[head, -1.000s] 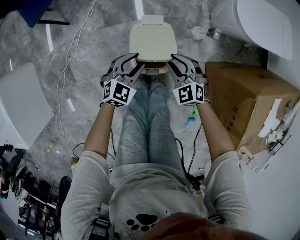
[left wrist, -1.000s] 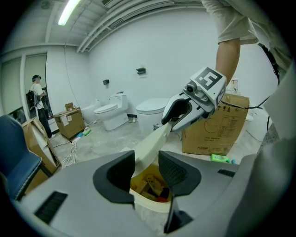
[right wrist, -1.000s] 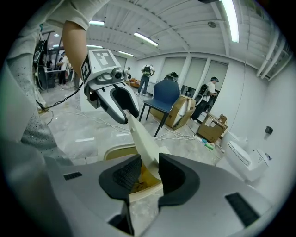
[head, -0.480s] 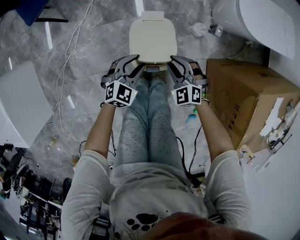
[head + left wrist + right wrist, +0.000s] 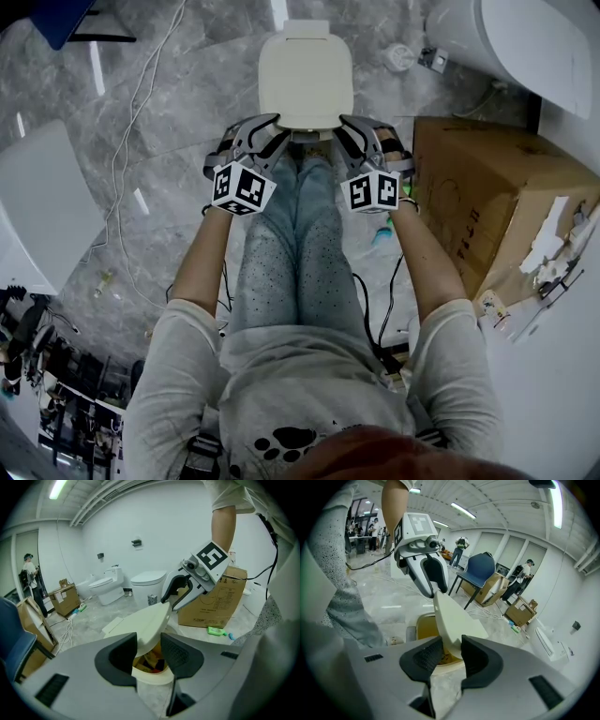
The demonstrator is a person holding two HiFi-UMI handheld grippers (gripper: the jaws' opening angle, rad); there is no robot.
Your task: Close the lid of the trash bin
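Cream trash bin (image 5: 151,676), rounded-rectangle shape, stands on grey floor at top centre of head view, mostly hidden under its lid (image 5: 307,77). Lid same cream colour, smooth, hinged at the upper-frame side. Lid half down: tilted, near edge raised off the rim, gap open. Yellow and red trash (image 5: 150,660) shows inside.
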